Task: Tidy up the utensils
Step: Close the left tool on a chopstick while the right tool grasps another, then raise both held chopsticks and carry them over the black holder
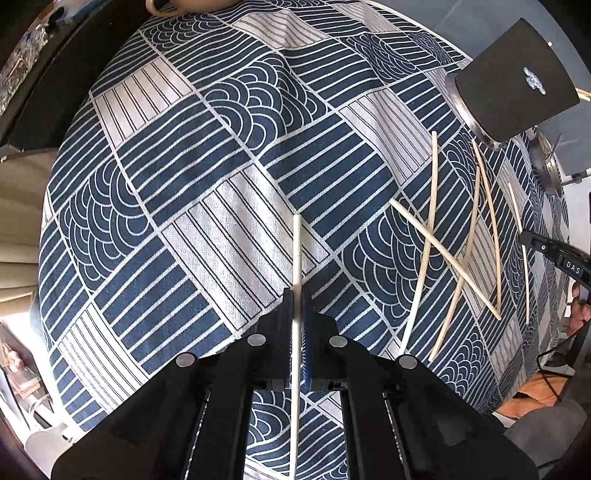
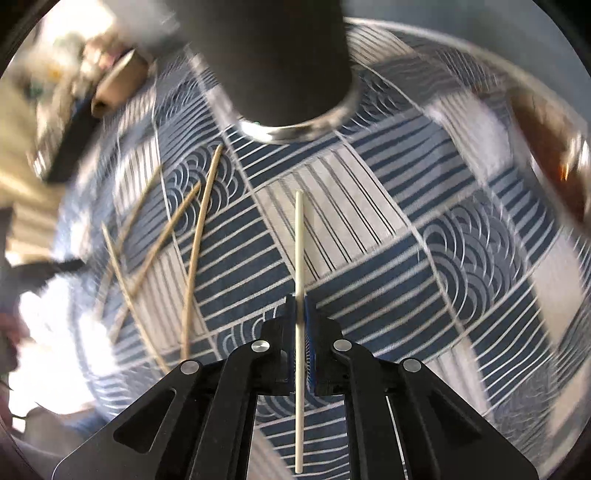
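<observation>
My left gripper (image 1: 296, 291) is shut on a pale chopstick (image 1: 296, 251) that points forward above the patterned cloth. My right gripper (image 2: 300, 301) is shut on another pale chopstick (image 2: 300, 240), held in front of the black cylindrical holder with a metal rim (image 2: 280, 62). The holder also shows in the left wrist view (image 1: 513, 96) at the upper right. Several loose chopsticks (image 1: 454, 243) lie crossed on the cloth to the right of my left gripper; they also show in the right wrist view (image 2: 173, 236), to the left of my right gripper. The right wrist view is blurred.
A blue-and-white patterned tablecloth (image 1: 221, 166) covers the table. The other gripper's black tip (image 1: 554, 251) shows at the right edge. A metal dish (image 1: 546, 162) sits at the table's right edge. A beige mug (image 1: 162, 5) stands at the far edge.
</observation>
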Demonstrator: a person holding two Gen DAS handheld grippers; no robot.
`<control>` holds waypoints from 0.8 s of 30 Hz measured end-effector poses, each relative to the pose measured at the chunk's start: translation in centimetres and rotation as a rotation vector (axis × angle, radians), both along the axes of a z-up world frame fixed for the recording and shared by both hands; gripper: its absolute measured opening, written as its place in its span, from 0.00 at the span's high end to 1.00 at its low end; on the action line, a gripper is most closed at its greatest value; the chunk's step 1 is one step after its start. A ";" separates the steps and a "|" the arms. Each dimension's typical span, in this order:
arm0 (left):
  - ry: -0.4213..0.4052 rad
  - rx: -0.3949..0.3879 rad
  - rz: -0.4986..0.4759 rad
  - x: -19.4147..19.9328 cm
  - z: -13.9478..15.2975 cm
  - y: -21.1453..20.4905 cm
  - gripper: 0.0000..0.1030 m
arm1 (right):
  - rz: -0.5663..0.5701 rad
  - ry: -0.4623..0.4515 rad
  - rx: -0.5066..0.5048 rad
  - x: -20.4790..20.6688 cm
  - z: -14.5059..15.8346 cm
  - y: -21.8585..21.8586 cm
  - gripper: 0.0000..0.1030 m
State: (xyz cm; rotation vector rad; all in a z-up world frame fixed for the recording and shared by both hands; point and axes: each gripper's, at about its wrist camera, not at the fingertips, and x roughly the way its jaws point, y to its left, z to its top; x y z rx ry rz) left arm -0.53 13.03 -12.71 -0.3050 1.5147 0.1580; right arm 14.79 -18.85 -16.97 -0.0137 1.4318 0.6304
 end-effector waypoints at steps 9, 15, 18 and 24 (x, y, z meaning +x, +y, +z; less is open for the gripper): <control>-0.003 -0.084 0.000 -0.3 1.5 1.1 0.95 | -0.020 0.005 0.212 -0.9 3.8 -0.6 0.96; -0.080 -0.147 -0.076 2.1 4.6 -1.7 0.95 | 0.009 -0.055 0.336 -0.8 8.2 -0.2 0.96; -0.133 -0.135 -0.141 3.9 6.6 -3.4 0.95 | 0.020 -0.111 0.365 -0.4 10.5 0.0 0.95; -0.217 -0.153 -0.203 8.6 9.7 -4.9 0.95 | 0.016 -0.240 0.353 1.4 14.1 0.4 0.95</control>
